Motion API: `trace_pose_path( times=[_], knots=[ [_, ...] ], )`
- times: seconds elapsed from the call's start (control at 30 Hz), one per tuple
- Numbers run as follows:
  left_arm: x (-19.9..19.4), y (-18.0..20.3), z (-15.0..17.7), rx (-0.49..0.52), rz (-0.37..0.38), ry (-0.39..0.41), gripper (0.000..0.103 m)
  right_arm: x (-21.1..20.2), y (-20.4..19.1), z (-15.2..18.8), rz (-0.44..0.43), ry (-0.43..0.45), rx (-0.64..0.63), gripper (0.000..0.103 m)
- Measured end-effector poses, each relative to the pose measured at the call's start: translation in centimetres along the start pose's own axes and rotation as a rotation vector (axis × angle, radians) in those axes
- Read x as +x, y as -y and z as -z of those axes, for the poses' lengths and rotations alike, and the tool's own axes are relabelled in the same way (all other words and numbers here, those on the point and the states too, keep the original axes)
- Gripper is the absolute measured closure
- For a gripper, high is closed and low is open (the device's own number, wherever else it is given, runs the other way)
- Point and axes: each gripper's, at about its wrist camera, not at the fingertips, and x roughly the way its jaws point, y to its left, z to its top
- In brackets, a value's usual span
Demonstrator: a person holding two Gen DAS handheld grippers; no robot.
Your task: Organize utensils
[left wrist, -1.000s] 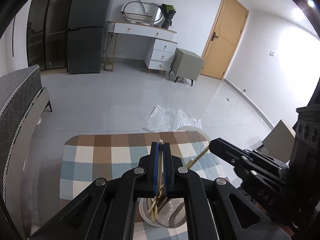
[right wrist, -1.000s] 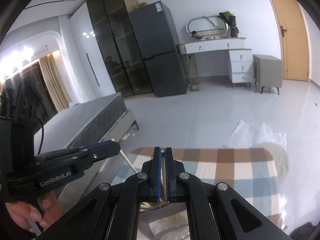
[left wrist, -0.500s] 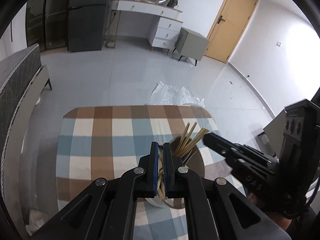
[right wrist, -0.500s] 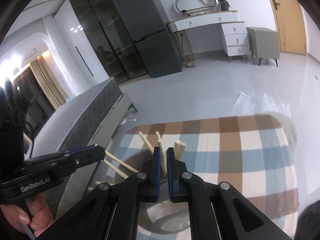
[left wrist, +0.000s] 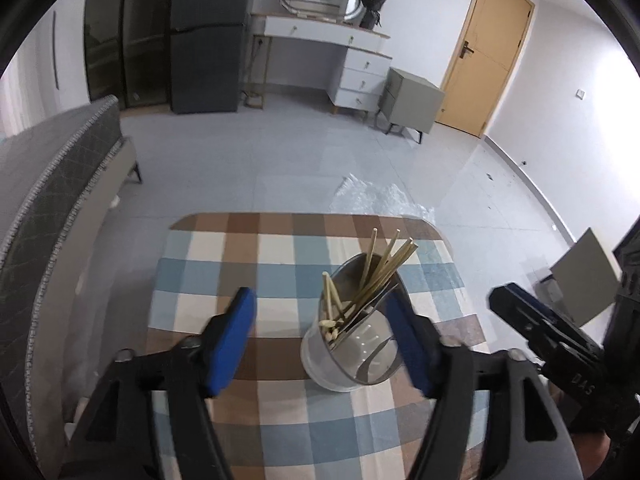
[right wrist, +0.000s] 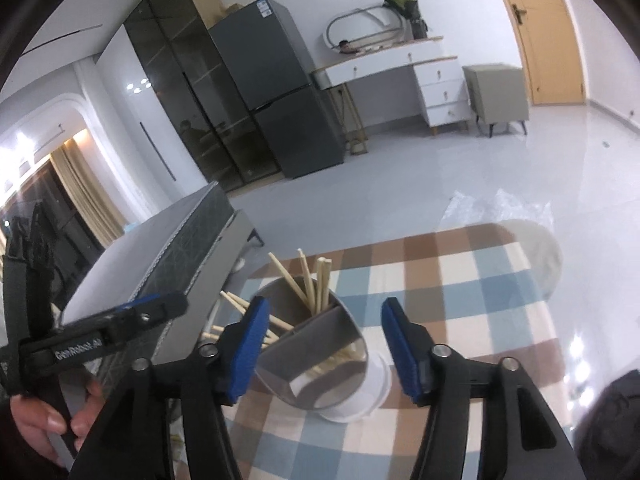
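Left hand-held gripper (left wrist: 320,326): jaws spread wide, blue pads (left wrist: 234,332) empty, hovering above the table (left wrist: 240,264). Right hand-held gripper (right wrist: 322,344): also spread wide, nothing between its pads (right wrist: 402,348). Both straddle the utensil holder (left wrist: 352,344), a metal cylinder with a white base and an inner divider, standing upright on the checked tablecloth near the table's right side in the left wrist view. Chopsticks (left wrist: 380,270) stand in the holder, leaning at mixed angles, tips fanned above the rim. In the right wrist view, the chopsticks (right wrist: 310,280) sit in the compartment on the left of the divider. Crumpled clear plastic (left wrist: 376,200) lies on the floor beyond the table.
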Motion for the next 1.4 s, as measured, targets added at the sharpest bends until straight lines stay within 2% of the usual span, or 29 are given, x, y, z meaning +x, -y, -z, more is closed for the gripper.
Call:
trace_pose_path(
  times=[0.2, 0.33, 0.47, 0.5, 0.57, 0.63, 0.73, 0.93, 1.07, 1.2, 1.4],
  knots=[
    [-3.5, 0.0, 0.5, -0.006, -0.033, 0.087, 0.029, -4.1, -1.0, 0.3, -0.005, 0.104, -0.015, 0.034],
    [-5.9, 0.1, 1.1, -0.003, -0.069, 0.167, 0.019, -7.1, -2.6, 0.4, -0.024, 0.175, -0.054, 0.025],
    [-8.2, 0.3, 1.8, 0.009, -0.089, 0.241, 0.018, -9.9, -3.8, 0.6, -0.042, 0.252, -0.082, 0.016],
    [-8.6, 0.3, 2.0, 0.014, -0.098, 0.260, 0.017, -10.4, -4.0, 0.7, -0.044, 0.264, -0.085, 0.015],
    [-9.4, 0.3, 2.3, 0.015, -0.122, 0.296, 0.008, -11.2, -4.4, 0.9, -0.048, 0.285, -0.090, 0.008],
    [-10.1, 0.2, 2.8, 0.005, -0.128, 0.332, 0.004, -11.7, -4.7, 1.3, -0.051, 0.301, -0.096, 0.006],
    [-11.0, 0.0, 3.3, -0.001, -0.131, 0.365, 0.003, -12.2, -5.2, 1.8, -0.058, 0.316, -0.107, 0.003],
    [-12.2, -0.1, 4.6, -0.001, -0.129, 0.424, 0.002, -14.1, -6.1, 3.4, -0.046, 0.364, -0.135, 0.000],
    [-13.1, -0.3, 6.2, -0.007, -0.133, 0.471, 0.002, -15.3, -7.1, 5.2, -0.040, 0.415, -0.202, 0.000],
    [-13.4, -0.3, 7.4, -0.011, -0.143, 0.521, 0.002, -15.5, -7.0, 6.2, -0.037, 0.430, -0.201, 0.000],
    [-12.8, -0.3, 9.1, 0.003, -0.145, 0.539, 0.002, -15.7, -6.5, 8.3, -0.015, 0.449, -0.217, 0.000]
  ],
)
